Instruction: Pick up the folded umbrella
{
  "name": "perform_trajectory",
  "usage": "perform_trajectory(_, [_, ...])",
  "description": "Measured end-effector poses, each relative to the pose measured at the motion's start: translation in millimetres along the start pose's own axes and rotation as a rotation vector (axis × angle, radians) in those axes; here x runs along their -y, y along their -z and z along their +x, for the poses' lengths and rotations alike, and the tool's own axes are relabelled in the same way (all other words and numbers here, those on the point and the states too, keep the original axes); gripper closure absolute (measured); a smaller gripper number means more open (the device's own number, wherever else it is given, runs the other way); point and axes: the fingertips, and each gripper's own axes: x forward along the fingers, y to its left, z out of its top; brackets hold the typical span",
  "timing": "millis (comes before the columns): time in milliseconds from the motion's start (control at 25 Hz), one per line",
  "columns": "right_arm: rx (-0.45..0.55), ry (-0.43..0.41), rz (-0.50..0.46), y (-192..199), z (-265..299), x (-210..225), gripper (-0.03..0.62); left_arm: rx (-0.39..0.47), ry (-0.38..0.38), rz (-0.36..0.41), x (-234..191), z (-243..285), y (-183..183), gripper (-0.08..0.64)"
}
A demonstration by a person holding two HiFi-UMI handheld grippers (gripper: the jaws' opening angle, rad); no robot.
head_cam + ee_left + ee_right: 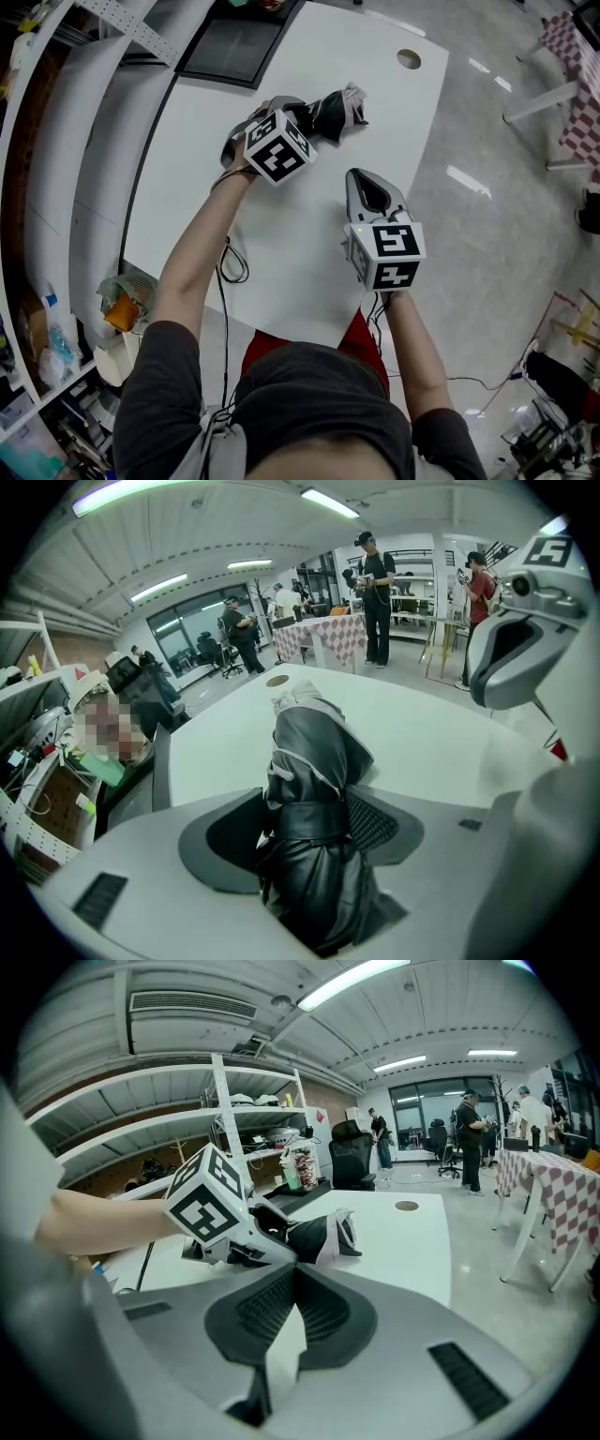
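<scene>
While it sits clamped between the left gripper's [295, 114] two jaws, the folded umbrella [330, 110] is over the far half of a white table [384, 122]. It is a short bundle of black fabric with pale grey edging, wrapped by a black strap. The left gripper view shows the dark pads [375, 825] pressing on both sides of the umbrella [314, 780], close to the strap. The umbrella's gathered end sticks out past the jaw tips. No view shows for certain whether the umbrella rests on the tabletop or is raised just off it.

The right gripper [360, 176] is nearer the person, well apart from the umbrella. Its jaws are pressed together, tips touching, with nothing between them, as the right gripper view shows [293, 1271]. Each gripper carries a cube with black-and-white square markers: the left cube [277, 146], the right cube [389, 253].

Beyond the umbrella, near the table's far edge, is a round hole [409, 59]. To the right of the table is a shiny grey floor [487, 234]. Farther off stand a table with a red-checked cloth [548, 1180] and several people.
</scene>
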Motion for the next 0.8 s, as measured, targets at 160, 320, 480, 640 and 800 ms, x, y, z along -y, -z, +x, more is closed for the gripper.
perform_trajectory(160, [-0.008,-0.002,0.005,2.7,4.2,2.2,0.574,-0.011,0.012,0.004,1.4,6.1,1.2,0.29])
perform_trajectory(320, [-0.011,-0.006,0.005,2.9,8.5,3.0,0.574,-0.018,0.015,0.01,0.5,9.3,1.2,0.29])
perform_trajectory(480, [-0.02,-0.005,0.008,5.0,13.4,5.2,0.574,-0.016,0.025,0.009,0.2,11.4,0.6,0.291])
perform_trajectory(640, [-0.025,-0.005,0.013,6.2,18.0,6.5,0.574,-0.004,0.04,-0.011,0.4,12.9,0.6,0.296])
perform_trajectory(800, [-0.026,-0.003,0.022,7.8,18.4,5.0,0.574,0.005,0.047,-0.025,1.5,13.0,1.3,0.309])
